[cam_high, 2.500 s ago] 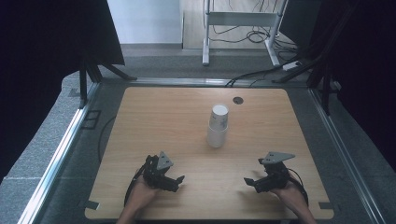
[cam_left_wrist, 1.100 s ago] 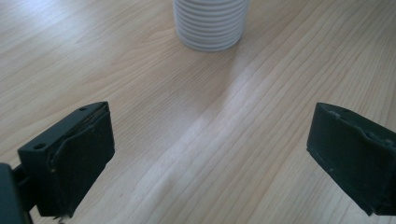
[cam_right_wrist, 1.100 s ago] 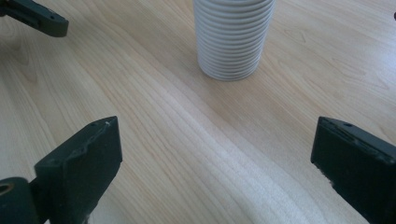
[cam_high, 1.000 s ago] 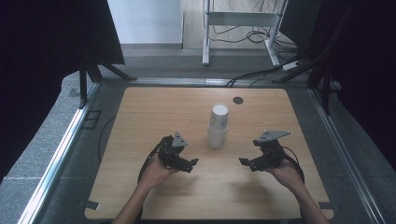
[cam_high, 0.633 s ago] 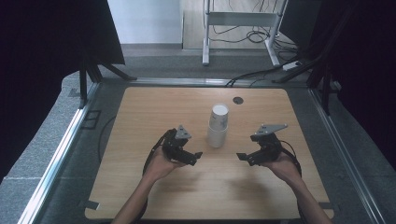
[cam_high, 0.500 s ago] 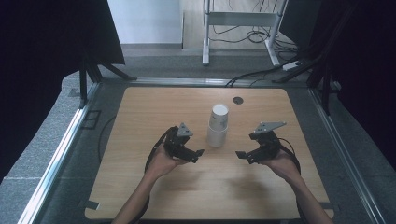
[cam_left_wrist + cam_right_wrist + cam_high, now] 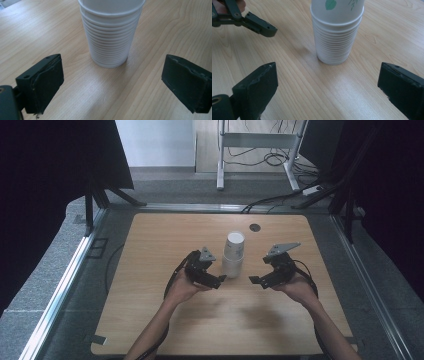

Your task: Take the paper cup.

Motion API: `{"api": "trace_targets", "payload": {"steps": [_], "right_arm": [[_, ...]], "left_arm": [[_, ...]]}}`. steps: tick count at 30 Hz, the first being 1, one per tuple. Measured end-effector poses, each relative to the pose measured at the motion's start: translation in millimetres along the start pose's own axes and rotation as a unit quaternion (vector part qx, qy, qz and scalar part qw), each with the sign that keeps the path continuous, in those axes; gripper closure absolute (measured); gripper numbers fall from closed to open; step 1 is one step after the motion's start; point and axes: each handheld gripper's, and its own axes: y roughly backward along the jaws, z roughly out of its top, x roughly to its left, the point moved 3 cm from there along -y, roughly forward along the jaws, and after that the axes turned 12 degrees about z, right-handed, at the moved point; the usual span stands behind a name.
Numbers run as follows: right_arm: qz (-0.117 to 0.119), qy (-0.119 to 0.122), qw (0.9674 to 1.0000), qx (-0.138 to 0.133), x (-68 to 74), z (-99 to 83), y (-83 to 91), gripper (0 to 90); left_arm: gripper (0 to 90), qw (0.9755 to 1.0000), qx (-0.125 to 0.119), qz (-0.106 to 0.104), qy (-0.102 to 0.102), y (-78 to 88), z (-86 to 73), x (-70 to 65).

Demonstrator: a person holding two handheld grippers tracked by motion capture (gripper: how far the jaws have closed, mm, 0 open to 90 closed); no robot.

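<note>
Wooden table (image 7: 150, 320) w/ grey carpet round it, dark curtains at the sides. Stack of white paper cups (image 7: 233, 254) stands upright near table centre, between the two grippers. Left gripper (image 7: 216, 279) sits just beside the stack's base, not touching; its jaws are open wide w/ nothing between them and have just been closing a little. Right gripper (image 7: 256, 281) is near the stack's other side, jaws spread open, also empty.

Risk, as I judge it: stack is tall and light, so a jaw nudging the side on approach could tip or slide it. Pinching low might lift several nested cups at once, or crush the thin wall.

High view gives layout: both hands and a dark round spot (image 7: 255, 227) behind the stack. Right gripper view adds green leaf print (image 7: 330, 4) on the top cup, plus the left gripper's jaw off to one side. Left gripper view shows the cup rims packed tight, no print.
</note>
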Motion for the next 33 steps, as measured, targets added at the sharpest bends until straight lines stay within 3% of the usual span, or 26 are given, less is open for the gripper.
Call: {"api": "trace_targets", "payload": {"steps": [20,33], "right_arm": [[-0.002,-0.005,1.0000,0.003,-11.1,19.3,-10.1,8.6],[-0.002,0.004,0.9999,0.016,-13.6,25.4,-10.7,12.4]], "left_arm": [[12.1,0.9998,-0.014,-0.010,-0.003,-24.1,22.1,-4.0],[14.3,0.9998,-0.016,-0.016,-0.002,-36.4,33.3,-5.7]]}}
